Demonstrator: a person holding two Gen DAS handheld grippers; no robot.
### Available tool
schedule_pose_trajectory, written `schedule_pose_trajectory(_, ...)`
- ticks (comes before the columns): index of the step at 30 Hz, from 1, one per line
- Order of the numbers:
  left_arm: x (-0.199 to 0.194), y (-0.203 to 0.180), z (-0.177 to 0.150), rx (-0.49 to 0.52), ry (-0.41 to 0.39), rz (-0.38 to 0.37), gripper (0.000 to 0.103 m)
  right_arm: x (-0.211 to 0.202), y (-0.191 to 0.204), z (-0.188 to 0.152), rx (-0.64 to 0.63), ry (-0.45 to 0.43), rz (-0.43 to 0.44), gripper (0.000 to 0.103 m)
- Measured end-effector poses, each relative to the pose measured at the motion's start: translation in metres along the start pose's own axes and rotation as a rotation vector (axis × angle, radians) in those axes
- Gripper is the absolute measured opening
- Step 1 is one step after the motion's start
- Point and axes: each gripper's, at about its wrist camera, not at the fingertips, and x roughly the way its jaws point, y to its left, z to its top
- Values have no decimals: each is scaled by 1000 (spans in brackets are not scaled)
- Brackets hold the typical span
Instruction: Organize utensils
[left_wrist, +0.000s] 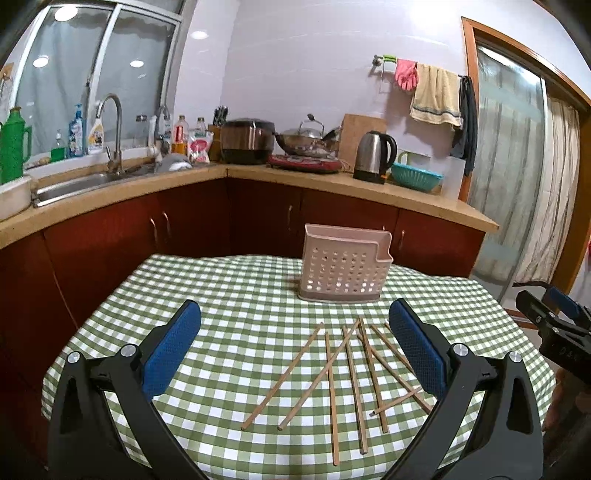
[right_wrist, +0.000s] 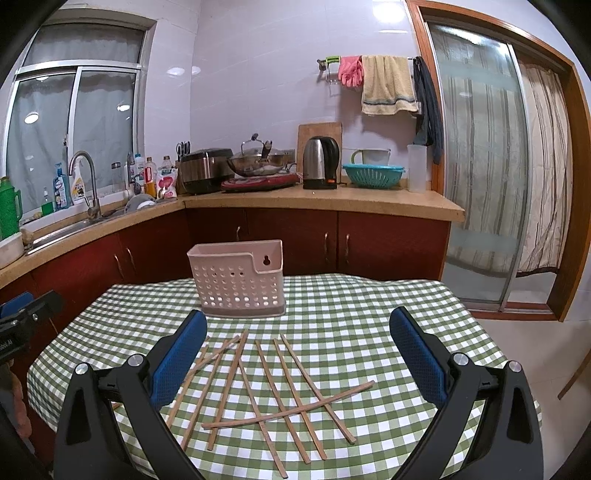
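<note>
Chopsticks: we see a loose scatter of wooden chopsticks (right_wrist: 280, 391) lying flat on the checked cloth, in the near half of the desk (right_wrist: 369, 314), several crossing one another.
Long axis: most run roughly from the near edge toward the far edge; one lies crosswise over the others on the right side of the scatter.
Holder: the pink perforated holder (right_wrist: 240, 280) stands upright beyond the chopsticks, toward the far edge, apart from them and empty as far as we can see.
Right tongs: our right tongs (right_wrist: 297, 365) are spread wide and hold nothing; the scatter lies straight ahead and below, between the two fingers in this view.
Left tongs: our left tongs (left_wrist: 295, 354) are spread too and empty; here the chopsticks (left_wrist: 347, 380) sit ahead but off toward the right finger.
Nearer hand: we judge the right hand better centred over the sticks, though both are close.
Coming move: we expect to close across a stick's width, so the fingers should straddle its long axis, starting with the topmost crossing one.
</note>
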Motion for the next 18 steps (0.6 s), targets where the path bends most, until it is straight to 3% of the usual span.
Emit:
schedule_pose_trajectory(5, 29, 9, -21, 6, 104, -17, 99, 18, -7, -16, 4, 52, -1, 97)
schedule_pose_trajectory(13, 75, 26, -64, 51, 227, 41, 99, 50, -12, -47, -2, 151, 19, 97)
schedule_pose_trajectory(15, 86, 28, -73, 68, 256, 52, 96, 60, -13, -57, -8, 181, 20, 97)
schedule_pose_trajectory(18, 101, 31, -85, 89, 301, 55, 85, 75, -16, -71, -3, 239, 32, 97)
